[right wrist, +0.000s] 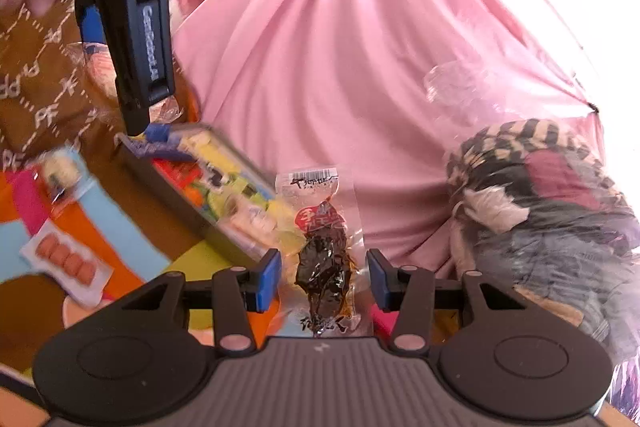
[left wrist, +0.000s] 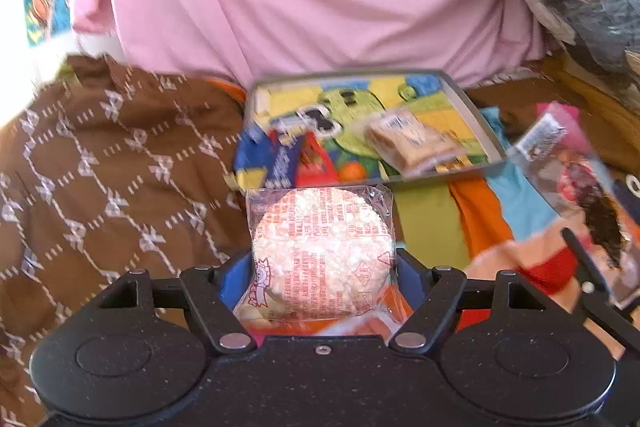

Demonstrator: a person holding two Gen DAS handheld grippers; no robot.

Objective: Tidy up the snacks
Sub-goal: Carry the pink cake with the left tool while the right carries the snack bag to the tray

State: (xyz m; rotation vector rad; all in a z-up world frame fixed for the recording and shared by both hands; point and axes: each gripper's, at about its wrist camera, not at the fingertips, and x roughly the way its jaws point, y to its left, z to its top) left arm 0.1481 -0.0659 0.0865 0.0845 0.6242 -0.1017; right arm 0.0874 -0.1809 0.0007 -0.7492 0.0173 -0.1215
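Observation:
My left gripper is shut on a round rice cracker in a clear packet with red print, held just in front of a tin tray with a cartoon bottom. A wrapped brown snack and a blue packet lie in the tray. My right gripper holds a clear packet of dark snack upright by its edges between the blue pads, above the tray's near corner. The same dark packet shows at the right of the left wrist view.
A packet of orange round snacks and a small wrapped snack lie on the colourful cloth left of the tray. Pink fabric rises behind it. A bag of clothes sits to the right, brown patterned cloth to the left.

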